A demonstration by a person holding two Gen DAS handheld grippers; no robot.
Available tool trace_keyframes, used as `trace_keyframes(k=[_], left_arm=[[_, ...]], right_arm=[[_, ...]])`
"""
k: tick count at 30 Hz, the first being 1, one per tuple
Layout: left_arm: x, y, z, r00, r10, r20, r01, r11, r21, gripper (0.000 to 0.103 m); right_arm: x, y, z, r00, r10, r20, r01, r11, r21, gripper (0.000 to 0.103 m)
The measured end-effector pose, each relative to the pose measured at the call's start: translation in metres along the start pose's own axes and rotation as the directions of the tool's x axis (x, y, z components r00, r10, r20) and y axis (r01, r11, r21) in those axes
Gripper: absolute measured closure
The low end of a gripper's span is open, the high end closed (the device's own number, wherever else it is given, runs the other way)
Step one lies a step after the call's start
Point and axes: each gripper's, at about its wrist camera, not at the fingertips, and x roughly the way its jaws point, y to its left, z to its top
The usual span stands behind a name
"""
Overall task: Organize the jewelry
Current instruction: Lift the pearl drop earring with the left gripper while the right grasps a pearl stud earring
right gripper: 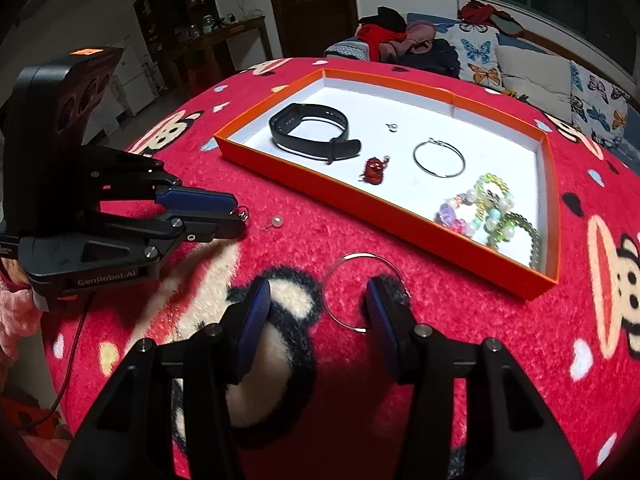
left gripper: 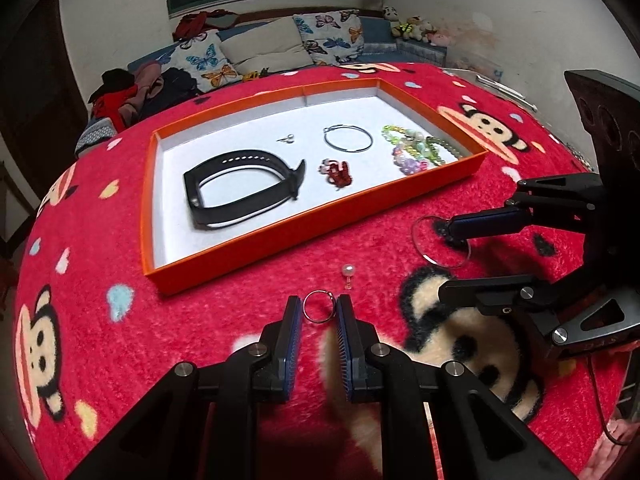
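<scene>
Your left gripper (left gripper: 319, 312) was closed almost fully on the small ring (left gripper: 319, 306), near the blanket (left gripper: 240, 280). Your right gripper (right gripper: 318, 304) stood half open, one finger inside the large hoop (right gripper: 362, 292), gripping nothing. The pearl earring (left gripper: 347, 272) waited beside. Farther, the orange tray (left gripper: 320, 216) already held the black band (left gripper: 240, 188), red charm (left gripper: 336, 174), a hoop and bead bracelets (left gripper: 416, 150). I judged three pieces left.

tray (left gripper: 248, 245): orange, white inside | blanket (left gripper: 100, 240): red, monkey print | watch band (left gripper: 240, 188): black
</scene>
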Motion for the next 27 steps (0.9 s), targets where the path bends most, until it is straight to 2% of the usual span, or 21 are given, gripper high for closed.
trace_keyframes(k=[2, 4, 11, 21, 27], left_arm=[[-0.001, 0.002, -0.001, 1.0, 0.006, 0.0, -0.006, 1.0, -0.003, 0.085], [-0.001, 0.004, -0.002, 1.0, 0.009, 0.0, -0.009, 1.0, -0.009, 0.085], [-0.008, 0.01, -0.004, 1.0, 0.014, 0.013, -0.013, 1.0, -0.022, 0.085], [-0.008, 0.021, -0.009, 1.0, 0.025, 0.012, -0.024, 0.998, -0.05, 0.085], [-0.01, 0.026, -0.012, 0.999, 0.03, 0.013, -0.029, 0.998, -0.064, 0.085]], right_arm=[[0.002, 0.003, 0.004, 1.0, 0.014, -0.002, -0.014, 1.0, -0.011, 0.054], [0.005, 0.006, 0.009, 1.0, 0.026, -0.004, -0.026, 0.999, -0.02, 0.061], [0.021, 0.013, 0.021, 0.995, 0.092, -0.03, -0.093, 0.995, -0.036, 0.074], [0.04, 0.016, 0.039, 0.985, 0.163, -0.055, -0.17, 0.974, -0.151, 0.072], [0.034, 0.026, 0.034, 0.978, 0.192, -0.075, -0.204, 0.958, -0.2, 0.073]])
